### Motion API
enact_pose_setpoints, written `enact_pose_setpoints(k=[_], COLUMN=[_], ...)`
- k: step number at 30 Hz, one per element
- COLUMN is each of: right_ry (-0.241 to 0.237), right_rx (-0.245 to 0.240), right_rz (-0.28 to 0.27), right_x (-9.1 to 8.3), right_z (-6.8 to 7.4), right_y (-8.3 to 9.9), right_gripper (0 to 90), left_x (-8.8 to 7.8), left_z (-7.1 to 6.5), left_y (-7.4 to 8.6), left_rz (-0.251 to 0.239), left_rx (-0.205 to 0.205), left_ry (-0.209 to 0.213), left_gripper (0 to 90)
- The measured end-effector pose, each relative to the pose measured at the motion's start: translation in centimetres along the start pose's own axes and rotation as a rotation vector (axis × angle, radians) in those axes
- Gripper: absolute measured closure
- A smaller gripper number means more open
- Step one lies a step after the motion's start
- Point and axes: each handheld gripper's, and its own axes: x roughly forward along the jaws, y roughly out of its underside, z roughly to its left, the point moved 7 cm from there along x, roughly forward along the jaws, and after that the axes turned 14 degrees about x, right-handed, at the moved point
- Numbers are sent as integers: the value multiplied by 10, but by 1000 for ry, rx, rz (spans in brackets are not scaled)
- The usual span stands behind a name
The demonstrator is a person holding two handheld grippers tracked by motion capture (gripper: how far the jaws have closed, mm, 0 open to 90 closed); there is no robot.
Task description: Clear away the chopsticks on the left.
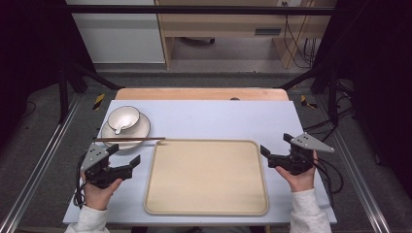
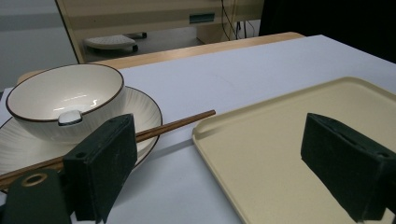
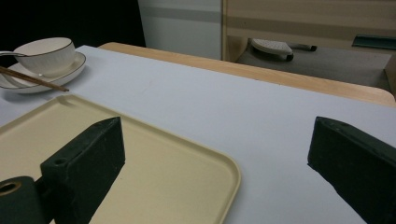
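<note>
A beige tray (image 1: 206, 177) lies in the middle of the table, bare. At the left rear a white bowl (image 1: 123, 118) with a dark rim stands on a ribbed white plate (image 1: 141, 130). A white spoon (image 2: 70, 117) rests in the bowl. Brown chopsticks (image 1: 128, 139) lie across the plate's near edge, their tips close to the tray's far left corner. My left gripper (image 1: 125, 154) is open, held left of the tray, its jaws pointing toward the plate and tray corner. My right gripper (image 1: 276, 143) is open too, held just right of the tray. Neither holds anything.
The table (image 1: 218, 116) has a pale cover with a wooden strip (image 1: 201, 93) along its far edge. Behind it are a wooden desk (image 1: 218, 24) and floor cables. Dark frame rails run along both sides.
</note>
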Motion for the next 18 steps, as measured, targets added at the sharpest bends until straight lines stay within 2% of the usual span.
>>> enact_pose_setpoints(k=[11,18], right_ry=[-4,-6], right_rx=[4,-9], right_rz=[2,4], right_x=[0,1], right_z=[1,5], right_y=[1,0], right_gripper=[43,43], left_x=[3,7], left_z=[8,22], left_y=[8,18], left_rz=[30,68], left_rx=[5,20], left_ry=[-1,-3], left_gripper=[107,115])
